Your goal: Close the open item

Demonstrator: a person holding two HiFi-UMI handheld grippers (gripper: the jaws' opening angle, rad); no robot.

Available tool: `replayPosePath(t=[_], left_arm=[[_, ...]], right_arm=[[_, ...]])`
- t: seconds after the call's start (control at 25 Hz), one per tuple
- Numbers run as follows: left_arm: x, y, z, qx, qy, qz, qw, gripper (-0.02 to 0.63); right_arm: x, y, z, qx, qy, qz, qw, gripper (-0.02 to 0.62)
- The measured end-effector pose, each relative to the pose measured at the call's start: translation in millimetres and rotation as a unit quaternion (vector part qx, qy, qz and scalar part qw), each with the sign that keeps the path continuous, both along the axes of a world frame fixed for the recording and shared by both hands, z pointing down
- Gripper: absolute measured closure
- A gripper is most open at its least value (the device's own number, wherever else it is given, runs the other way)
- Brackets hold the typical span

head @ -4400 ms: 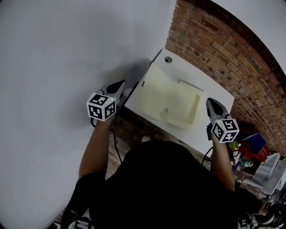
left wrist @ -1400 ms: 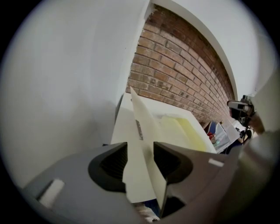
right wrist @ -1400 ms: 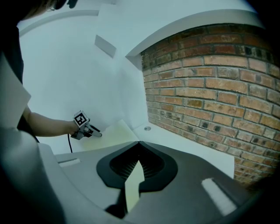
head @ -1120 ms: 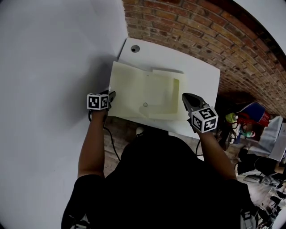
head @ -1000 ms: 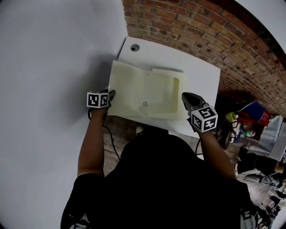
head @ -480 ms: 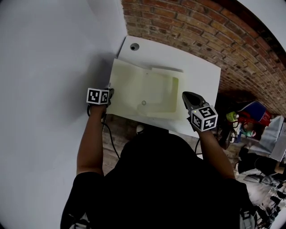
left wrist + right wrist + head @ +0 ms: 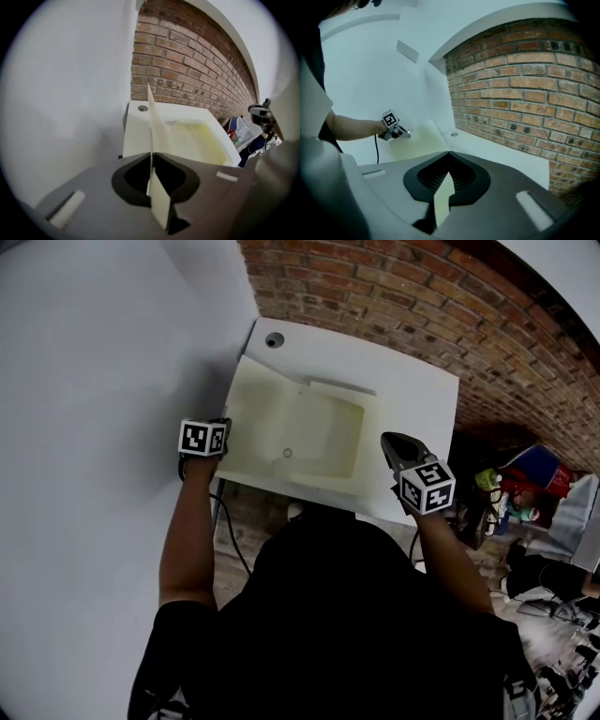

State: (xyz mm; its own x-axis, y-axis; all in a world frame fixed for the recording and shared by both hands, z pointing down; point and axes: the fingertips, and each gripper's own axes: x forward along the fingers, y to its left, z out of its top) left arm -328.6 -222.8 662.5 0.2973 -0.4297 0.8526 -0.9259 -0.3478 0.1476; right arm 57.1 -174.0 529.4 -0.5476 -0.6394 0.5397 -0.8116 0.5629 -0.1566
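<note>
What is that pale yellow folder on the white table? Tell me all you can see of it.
The folder is pale yellow, thin and plastic-looking, lying open on the white table by a brick wall. It has a deeper-yellow inner pocket and a small round stud near its front edge. Its left flap is tilted up, its edge between the closing jaws of the left gripper; the right gripper pinches its right edge.

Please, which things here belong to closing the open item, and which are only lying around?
Belongs to the job:
pale yellow folder, lying open
left tool, jaws closing on its raised flap
right tool, beside it

Only lying about:
white table
coloured clutter on the floor
</note>
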Motion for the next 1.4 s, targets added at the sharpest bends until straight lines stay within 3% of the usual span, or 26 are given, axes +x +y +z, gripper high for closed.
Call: replayPosePath(t=[0.56, 0.92, 1.08, 1.4], left_arm=[[11.7, -16.4, -22.3, 0.026, -0.081, 0.031, 0.9958, 0.586], [40.8, -13.8, -40.0, 0.028, -0.080, 0.049, 0.9952, 0.595], [61.8, -9.4, -49.8, 0.031, -0.056, 0.055, 0.9964, 0.597], [92.3, -1.5, -62.3, 0.030, -0.044, 0.074, 0.9958, 0.597]], right_arm=[[23.6, 8.0, 0.2, 0.004, -0.006, 0.008, 1.000, 0.594], [33.1, 16.6, 4.2, 0.000, -0.011, 0.009, 1.000, 0.594], [38.3, 22.1, 6.7, -0.001, -0.011, 0.007, 1.000, 0.594], [46.2, 28.7, 8.4, -0.001, -0.014, 0.008, 1.000, 0.594]])
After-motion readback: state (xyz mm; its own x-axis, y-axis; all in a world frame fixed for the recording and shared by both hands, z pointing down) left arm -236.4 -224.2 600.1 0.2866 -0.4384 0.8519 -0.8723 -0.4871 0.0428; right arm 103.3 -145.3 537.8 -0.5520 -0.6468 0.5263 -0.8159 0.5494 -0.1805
